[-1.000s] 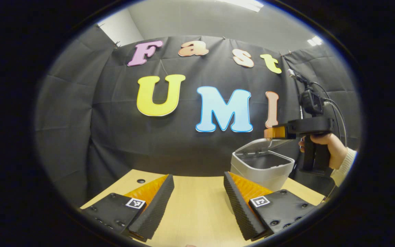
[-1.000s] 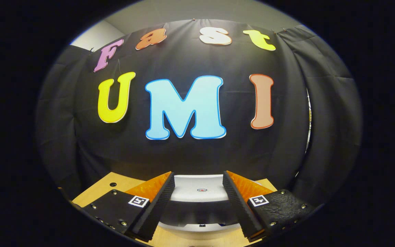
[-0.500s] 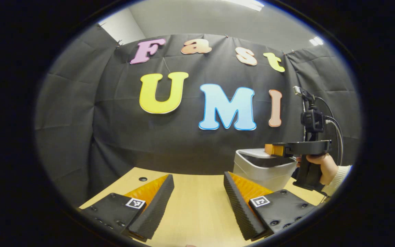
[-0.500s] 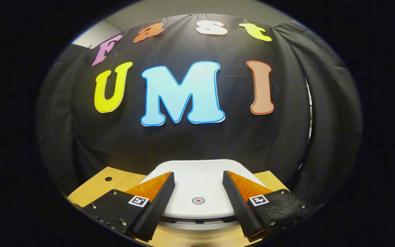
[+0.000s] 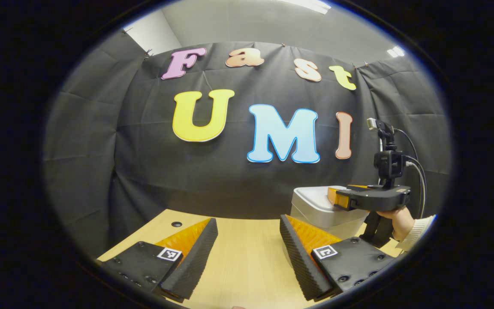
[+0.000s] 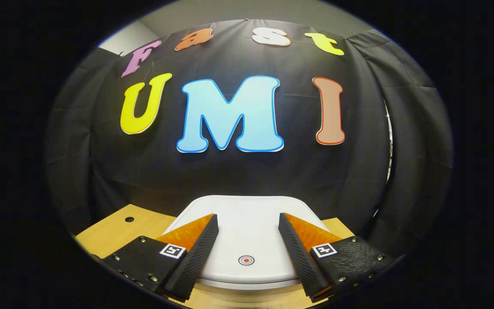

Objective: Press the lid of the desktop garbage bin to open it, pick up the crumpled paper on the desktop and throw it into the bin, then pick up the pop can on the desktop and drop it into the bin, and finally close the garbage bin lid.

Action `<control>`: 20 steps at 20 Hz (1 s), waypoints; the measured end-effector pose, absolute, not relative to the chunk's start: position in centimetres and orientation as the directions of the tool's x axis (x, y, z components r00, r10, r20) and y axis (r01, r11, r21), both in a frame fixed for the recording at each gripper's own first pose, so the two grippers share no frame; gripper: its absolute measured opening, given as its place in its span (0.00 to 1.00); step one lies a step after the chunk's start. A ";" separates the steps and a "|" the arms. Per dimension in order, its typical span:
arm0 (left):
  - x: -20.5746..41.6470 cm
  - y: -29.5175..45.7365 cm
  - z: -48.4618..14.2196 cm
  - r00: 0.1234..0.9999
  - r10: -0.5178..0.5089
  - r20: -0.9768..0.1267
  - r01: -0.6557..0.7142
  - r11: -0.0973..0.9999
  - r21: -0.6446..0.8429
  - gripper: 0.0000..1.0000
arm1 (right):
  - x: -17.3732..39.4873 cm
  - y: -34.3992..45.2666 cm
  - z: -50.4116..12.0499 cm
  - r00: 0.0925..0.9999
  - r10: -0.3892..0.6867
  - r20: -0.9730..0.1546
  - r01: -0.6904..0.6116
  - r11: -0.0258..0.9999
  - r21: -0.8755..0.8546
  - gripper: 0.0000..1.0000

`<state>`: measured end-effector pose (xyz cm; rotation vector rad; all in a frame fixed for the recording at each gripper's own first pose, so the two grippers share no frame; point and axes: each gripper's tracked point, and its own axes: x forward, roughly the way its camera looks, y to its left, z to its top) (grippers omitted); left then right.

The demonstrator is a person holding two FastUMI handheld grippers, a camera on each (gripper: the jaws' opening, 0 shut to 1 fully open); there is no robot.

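Note:
The grey desktop bin [image 5: 315, 212] stands at the right of the wooden table, its white lid [image 6: 247, 240] lying flat and closed. A small round red mark [image 6: 245, 260] sits near the lid's front edge. My right gripper [image 6: 247, 221] is open, low over the lid, one finger on each side of the mark; whether it touches the lid I cannot tell. In the left gripper view that same gripper [image 5: 336, 198] rests over the bin's top, held by a hand [image 5: 397, 216]. My left gripper [image 5: 247, 225] hangs open above bare table, left of the bin, holding nothing.
The wooden table [image 5: 242, 262] has a small dark hole [image 5: 176, 224] near its far left edge, also seen in the right gripper view as a hole [image 6: 129, 219]. Black cloth wall stands close behind the bin.
The bin lid went from raised to flat and closed, pushed down under my right gripper, which dropped lower with it. My left gripper stayed nearly still.

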<state>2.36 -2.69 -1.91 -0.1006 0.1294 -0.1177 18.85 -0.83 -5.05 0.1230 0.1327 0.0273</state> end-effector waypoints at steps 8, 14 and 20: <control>2.8 -2.6 -2.0 0.982 -0.138 -0.126 0.125 0.986 -0.106 0.95 | 18.9 -0.7 -5.8 0.995 0.011 -0.099 -0.001 0.995 0.102 0.94; 2.4 -1.8 -1.8 0.981 -0.152 -0.122 0.135 0.982 -0.134 0.95 | 18.8 -0.8 -6.0 0.998 -0.002 -0.062 0.012 0.988 0.153 0.96; 1.4 -1.0 -1.3 0.988 -0.116 -0.101 0.100 0.984 -0.149 0.96 | 18.8 -0.8 -5.6 0.998 -0.011 -0.066 0.019 0.992 0.122 0.95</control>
